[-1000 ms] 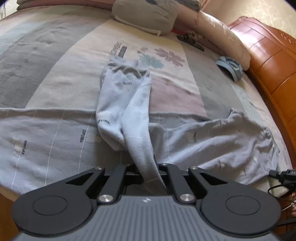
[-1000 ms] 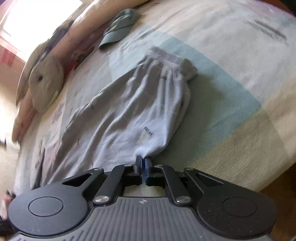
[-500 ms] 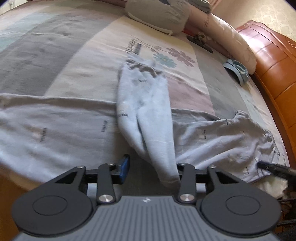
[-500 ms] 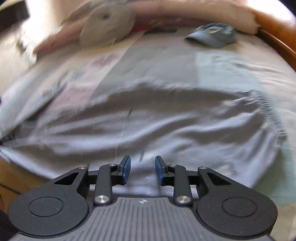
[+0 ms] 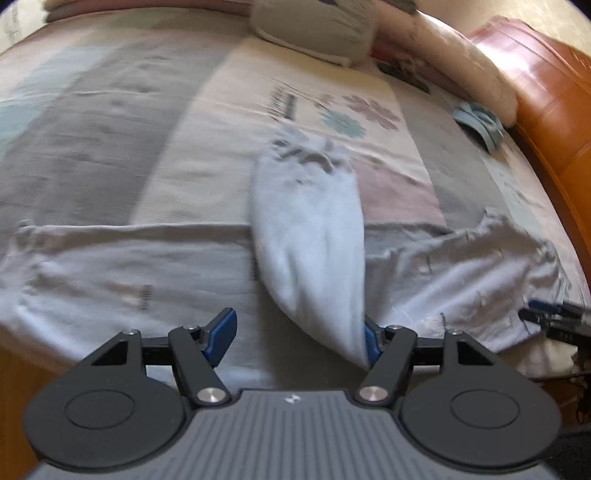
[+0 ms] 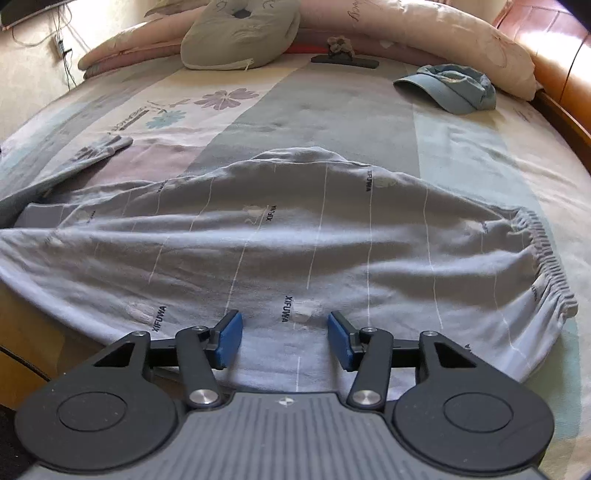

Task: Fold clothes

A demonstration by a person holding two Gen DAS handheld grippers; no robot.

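Two grippers letting go of the pale blue-grey cotton trousers (image 6: 295,236) on the bed (image 6: 332,110)
Left gripper (image 5: 295,338) and right gripper (image 6: 284,338) jaws both opening, gripping nothing; a trouser leg brushes the left's right pad.

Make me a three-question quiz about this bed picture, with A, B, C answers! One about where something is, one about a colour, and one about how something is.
1. Where is the blue cap?
A. near the long pink pillow
B. on the floor
C. on the trousers

2. What colour are the pads on the right gripper?
A. red
B. blue
C. yellow

3. How are the right gripper's jaws?
A. clamped on the cap
B. shut on a sock
C. apart, gripping nothing

Answers:
1 A: the cap lies on the bedspread just beside the pillow.
2 B: both pads are blue.
3 C: the jaws are opening above the pale grey trousers, with a clear gap between the pads.
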